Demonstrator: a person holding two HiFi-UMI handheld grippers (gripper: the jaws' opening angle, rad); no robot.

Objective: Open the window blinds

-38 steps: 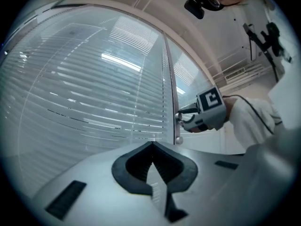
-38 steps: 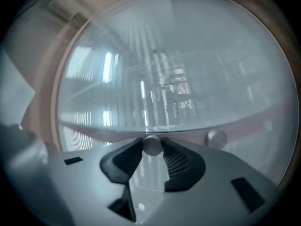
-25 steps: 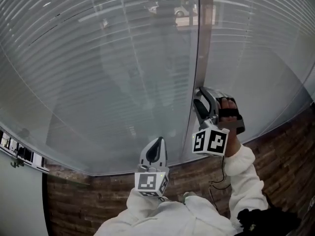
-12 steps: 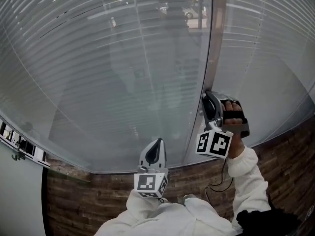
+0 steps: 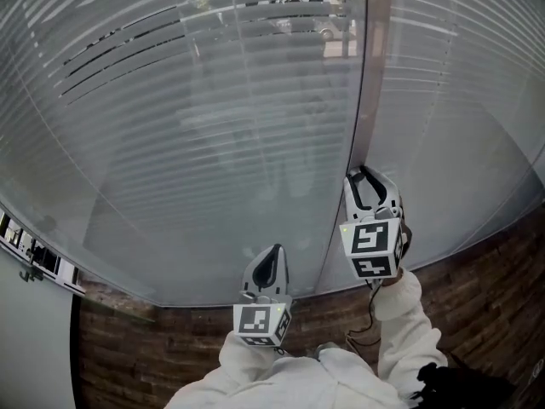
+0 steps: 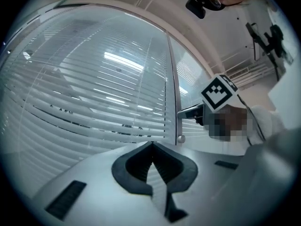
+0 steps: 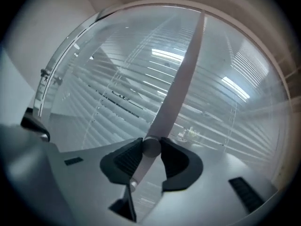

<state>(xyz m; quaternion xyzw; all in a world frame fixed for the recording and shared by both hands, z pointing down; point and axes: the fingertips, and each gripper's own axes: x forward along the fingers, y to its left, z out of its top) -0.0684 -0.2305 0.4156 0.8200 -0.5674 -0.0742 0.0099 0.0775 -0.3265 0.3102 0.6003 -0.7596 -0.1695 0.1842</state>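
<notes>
jaws of my right gripper (image 7: pixel 151 144) have just closed, clamping the round knob (image 7: pixel 151 149) at lower centre; it points at me off the upright post (image 7: pixel 181 84). blinds (image 5: pixel 170 143) slats run sideways. left gripper (image 6: pixel 151 147) clenched, empty.

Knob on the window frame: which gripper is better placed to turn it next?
Right. The right gripper has just been closing its jaws, which now clamp the knob on the frame post. The left gripper hangs back and to the side, jaws together, holding nothing.
</notes>
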